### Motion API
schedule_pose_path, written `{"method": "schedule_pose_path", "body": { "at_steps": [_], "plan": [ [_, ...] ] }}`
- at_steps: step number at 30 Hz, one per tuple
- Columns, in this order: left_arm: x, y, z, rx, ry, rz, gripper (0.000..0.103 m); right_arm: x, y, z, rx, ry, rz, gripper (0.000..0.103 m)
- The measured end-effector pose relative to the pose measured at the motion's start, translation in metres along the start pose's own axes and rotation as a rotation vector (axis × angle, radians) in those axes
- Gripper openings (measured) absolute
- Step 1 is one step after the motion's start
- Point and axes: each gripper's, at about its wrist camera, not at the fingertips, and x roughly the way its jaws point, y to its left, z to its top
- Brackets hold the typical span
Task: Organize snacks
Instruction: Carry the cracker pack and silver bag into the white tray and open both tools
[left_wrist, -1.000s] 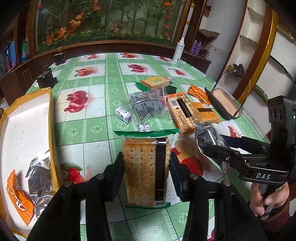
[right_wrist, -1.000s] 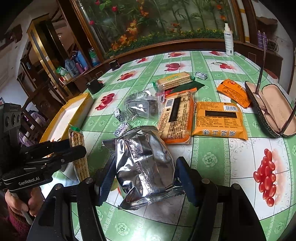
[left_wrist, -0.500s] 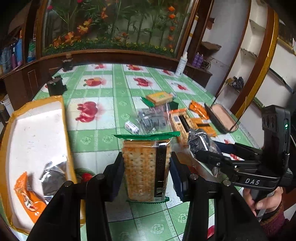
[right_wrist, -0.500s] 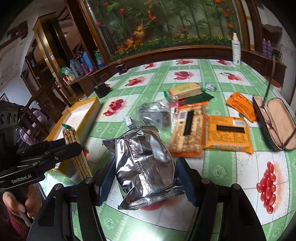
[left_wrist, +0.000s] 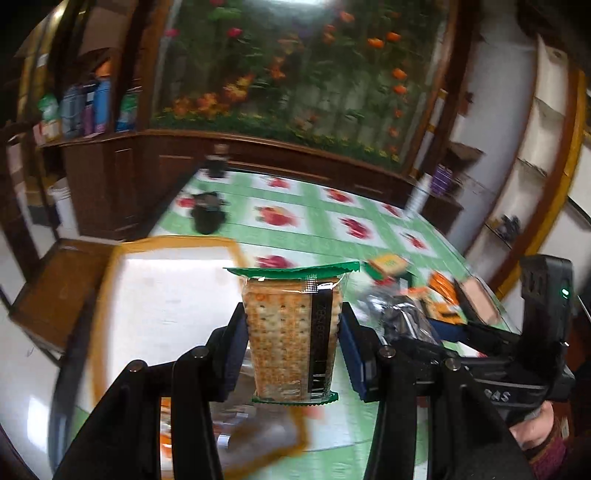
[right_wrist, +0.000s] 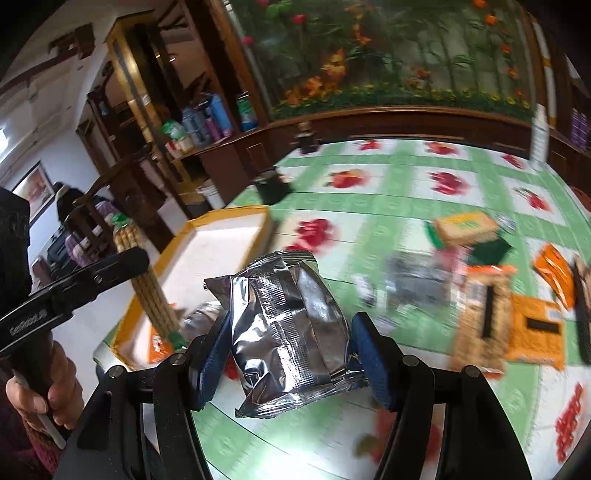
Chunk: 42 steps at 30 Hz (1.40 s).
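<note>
My left gripper (left_wrist: 291, 336) is clamped on a stiff, clear-wrapped cracker pack (left_wrist: 291, 332), held above the yellow-rimmed white tray (left_wrist: 110, 280). My right gripper (right_wrist: 288, 354) squeezes a crinkly silver foil pouch (right_wrist: 288, 332) just right of that tray. A few packets already lie in the tray's near end; several flat orange packets (right_wrist: 535, 332) and more crackers remain on the table's far right.

Each wrist view looks forward and down along its tongs, close above the table (left_wrist: 332, 229). Both share the tray (right_wrist: 236, 214) at left and far cabinet.
</note>
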Motion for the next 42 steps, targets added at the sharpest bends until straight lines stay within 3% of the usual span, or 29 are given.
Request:
{"method": "schedule_pose_path", "body": {
  "at_steps": [11,22,39,42],
  "plan": [
    [0.053,0.093,0.019,-0.097,0.093,0.158,0.046,0.100,0.050,0.062,0.056,0.090,0.098,0.070],
    [0.113,0.125,0.020,-0.152,0.195,0.222,0.046,0.205,0.050,0.095,0.145,0.223,0.018,0.070],
    [0.132,0.133,0.012,-0.161,0.230,0.274,0.047,0.246,0.071,0.102,0.071,0.272,-0.089,0.071],
    [0.133,0.133,0.012,-0.169,0.233,0.270,0.058,0.242,0.068,0.102,0.086,0.265,-0.065,0.071]
  ]
}}
